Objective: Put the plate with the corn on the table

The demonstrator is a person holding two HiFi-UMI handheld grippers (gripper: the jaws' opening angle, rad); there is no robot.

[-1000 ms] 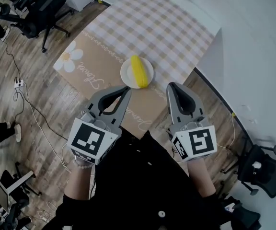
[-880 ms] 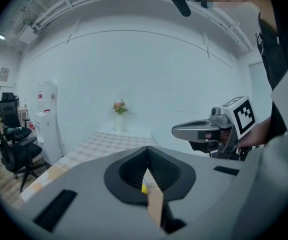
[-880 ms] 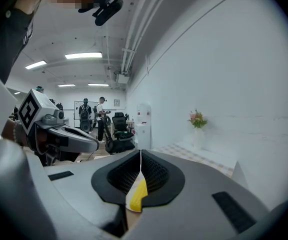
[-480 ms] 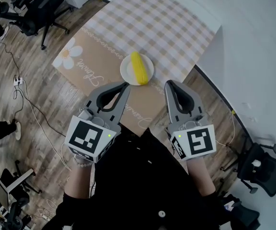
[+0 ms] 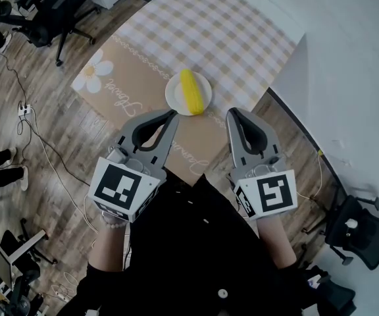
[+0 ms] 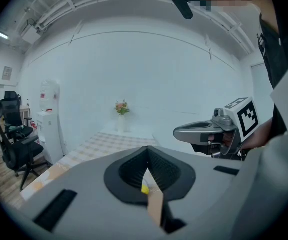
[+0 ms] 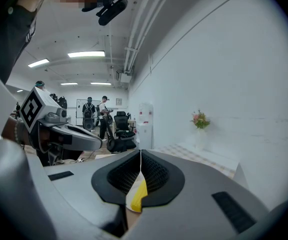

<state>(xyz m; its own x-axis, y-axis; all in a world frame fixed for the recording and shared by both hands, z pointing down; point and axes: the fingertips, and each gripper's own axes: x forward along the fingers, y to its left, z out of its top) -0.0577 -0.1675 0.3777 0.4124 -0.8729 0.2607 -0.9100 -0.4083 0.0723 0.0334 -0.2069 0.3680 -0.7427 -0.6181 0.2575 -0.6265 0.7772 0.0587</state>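
Observation:
A white plate (image 5: 174, 98) with a yellow corn cob (image 5: 190, 91) lies on the table (image 5: 229, 38), near the front edge of the checked cloth. My left gripper (image 5: 174, 114) is shut and empty, with its tip just short of the plate's near rim. The right gripper (image 5: 231, 112) is shut and empty too, to the right of the plate at the table's corner. In the left gripper view a sliver of the corn (image 6: 145, 188) shows through the closed jaws' gap, and the right gripper view shows the corn (image 7: 138, 194) and plate the same way.
The cloth has a brown border with a daisy print (image 5: 96, 78) at the left. A white wall (image 5: 347, 78) runs along the table's right side. Office chairs (image 5: 45, 12) stand on the wood floor at upper left, another chair (image 5: 364, 232) at lower right. Cables (image 5: 38, 143) trail over the floor.
The view has slid up a little. Both grippers keep their place before the plate, still shut. The plate and corn have not moved.

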